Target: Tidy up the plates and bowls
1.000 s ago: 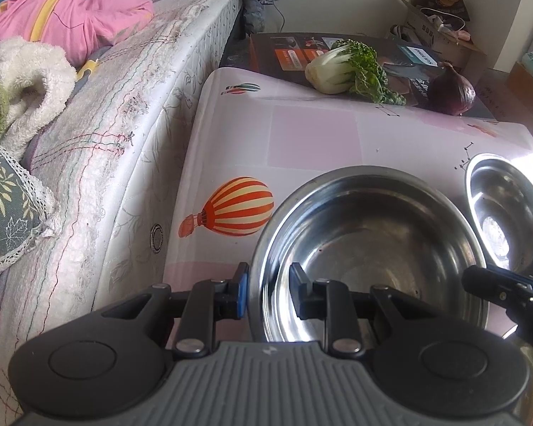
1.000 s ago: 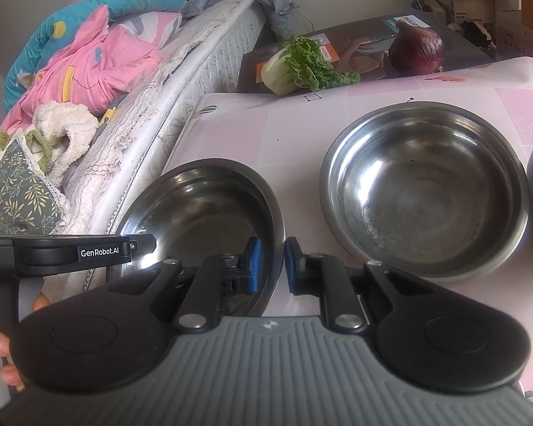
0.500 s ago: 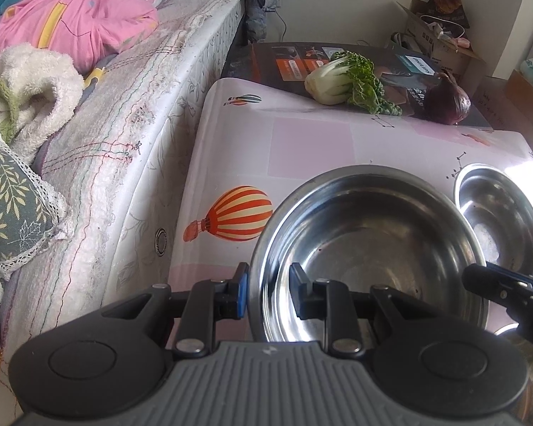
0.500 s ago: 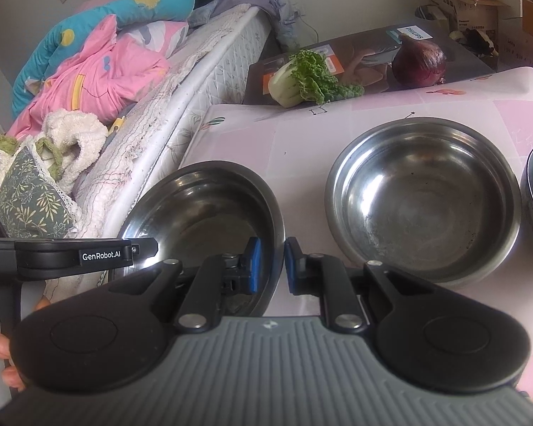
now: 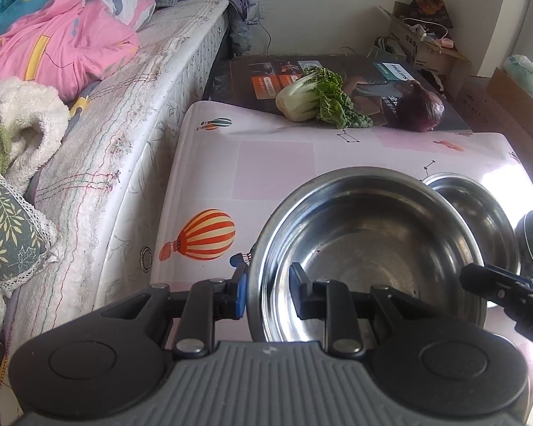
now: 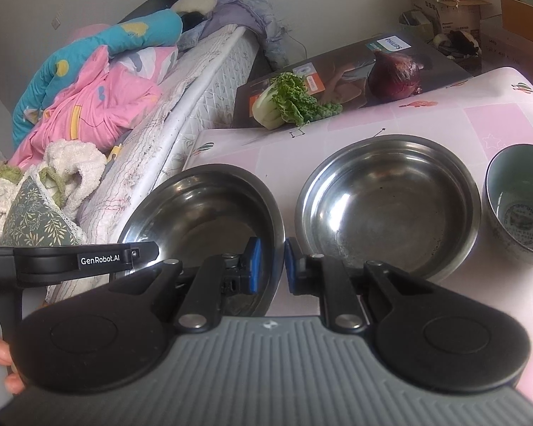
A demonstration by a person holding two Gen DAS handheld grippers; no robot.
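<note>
Step in hand: both grippers are gripping one large round stainless-steel bowl (image 5: 366, 248) by its rim. The left gripper (image 5: 266, 293) is clamping its fingers on the rim at 8 o'clock, one finger outside the wall, one inside. The right gripper (image 6: 272, 266) is clamping its fingers on the rim at 3 o'clock in the same manner. The bowl is sitting at the near left of the pink patterned surface (image 6: 444, 120), possibly just clear of it. A second wide stainless-steel bowl (image 6: 387, 206) is lying just beside it at 3 o'clock, with a grey-green ceramic bowl (image 6: 518, 206) further right. Next move, as judged: carrying the held bowl level over the second bowl and nesting it, with both grips staying even.
</note>
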